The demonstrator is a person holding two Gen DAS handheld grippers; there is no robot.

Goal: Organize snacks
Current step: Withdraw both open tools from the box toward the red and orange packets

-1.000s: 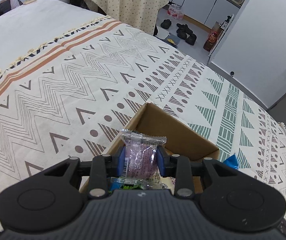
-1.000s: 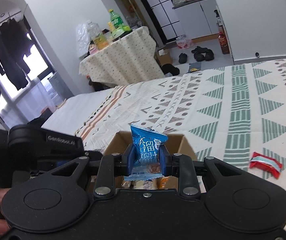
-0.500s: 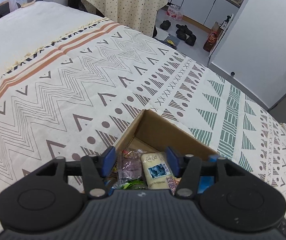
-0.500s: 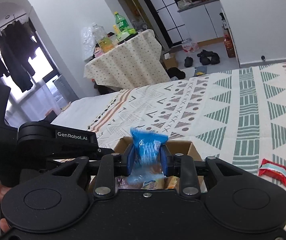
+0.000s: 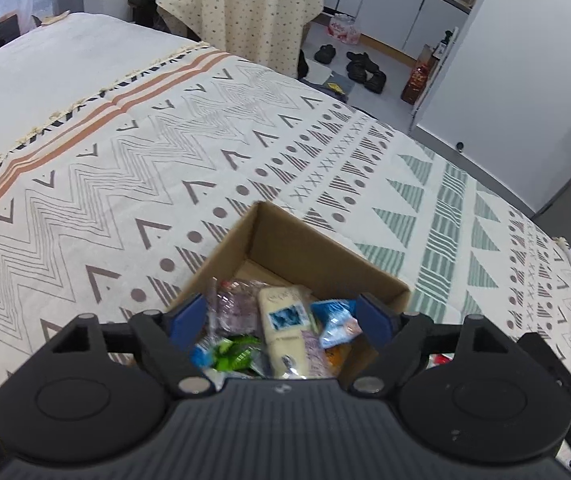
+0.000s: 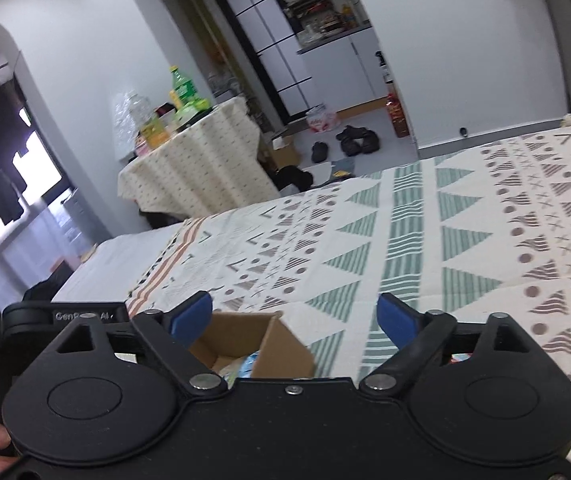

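Note:
An open cardboard box [image 5: 305,248] sits on the patterned bedspread and holds several wrapped snacks: a purple packet [image 5: 231,308], a cream packet [image 5: 285,328], a blue packet [image 5: 335,318] and a green one [image 5: 235,354]. My left gripper [image 5: 281,316] is open and empty just above the box. In the right wrist view the box [image 6: 273,344] lies low between the fingers. My right gripper [image 6: 295,318] is open and empty above it. A bit of a red snack [image 6: 459,358] shows behind the right finger.
The patterned bedspread [image 5: 125,184] covers the bed around the box. Beyond the bed are a cloth-covered table [image 6: 189,168] with bottles, shoes [image 5: 361,70] on the floor and white cabinets. The other hand-held gripper [image 6: 65,314] is at the left of the right wrist view.
Both grippers opened. The left let go of the purple packet and the right let go of the blue packet; both now lie in the box. The right view has swung right.

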